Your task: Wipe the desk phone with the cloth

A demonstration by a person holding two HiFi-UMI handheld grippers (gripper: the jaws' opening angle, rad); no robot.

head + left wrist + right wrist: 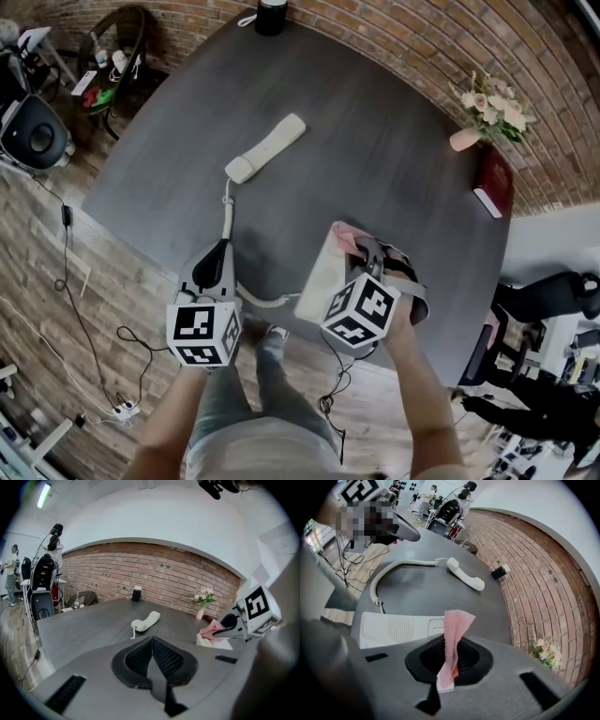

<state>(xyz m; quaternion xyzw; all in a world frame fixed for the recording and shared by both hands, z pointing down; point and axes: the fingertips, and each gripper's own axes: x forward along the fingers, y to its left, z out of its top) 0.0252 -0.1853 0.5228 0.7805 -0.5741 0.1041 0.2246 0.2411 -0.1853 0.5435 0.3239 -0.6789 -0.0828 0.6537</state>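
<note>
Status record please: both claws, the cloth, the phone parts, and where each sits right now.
left claw: shut, empty, at the near table edge
right claw: shut on cloth, above phone base
handset: off the base, lying on the table, cord attached
cloth touching base: cannot tell

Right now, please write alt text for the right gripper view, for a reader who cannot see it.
The right gripper, jaws shut, holds a pink cloth upright near a white phone base. Beyond it the handset lies off the base on a dark table, its cord curving back, with a brick wall at right.
</note>
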